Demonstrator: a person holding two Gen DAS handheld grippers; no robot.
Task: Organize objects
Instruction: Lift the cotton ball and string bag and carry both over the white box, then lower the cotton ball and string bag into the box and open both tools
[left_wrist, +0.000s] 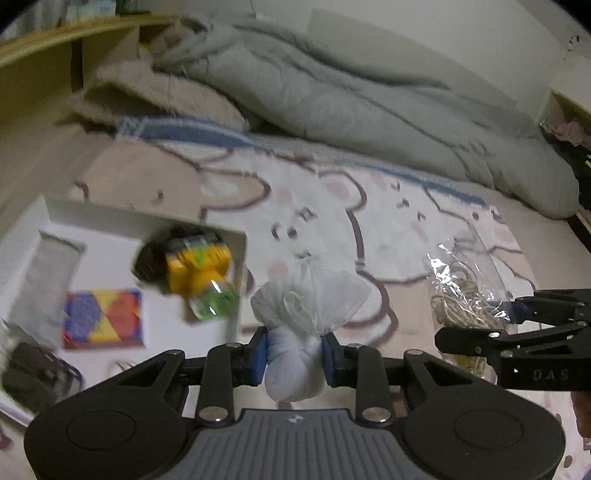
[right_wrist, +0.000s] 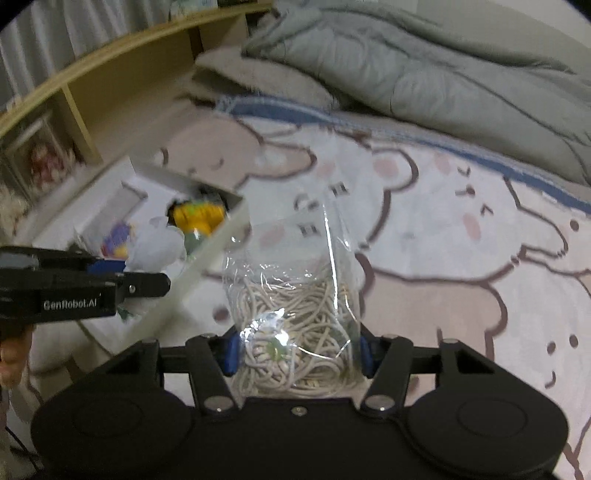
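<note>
My left gripper (left_wrist: 293, 356) is shut on a white mesh pouch (left_wrist: 303, 325), held above the bed next to the white box (left_wrist: 236, 266). The pouch also shows in the right wrist view (right_wrist: 159, 245). My right gripper (right_wrist: 297, 350) is shut on a clear plastic bag of beige cord (right_wrist: 295, 317), held above the bedspread; the bag also shows in the left wrist view (left_wrist: 461, 299). In the box lie a yellow toy with a green bulb (left_wrist: 199, 269), a colourful patterned card (left_wrist: 103, 319), a grey cloth (left_wrist: 46, 280) and a dark object (left_wrist: 33, 373).
A cartoon-printed bedspread (right_wrist: 461, 258) covers the bed. A grey duvet (left_wrist: 351, 99) and a beige fluffy pillow (left_wrist: 155, 92) lie at the back. A wooden shelf unit (right_wrist: 110, 85) stands behind the box.
</note>
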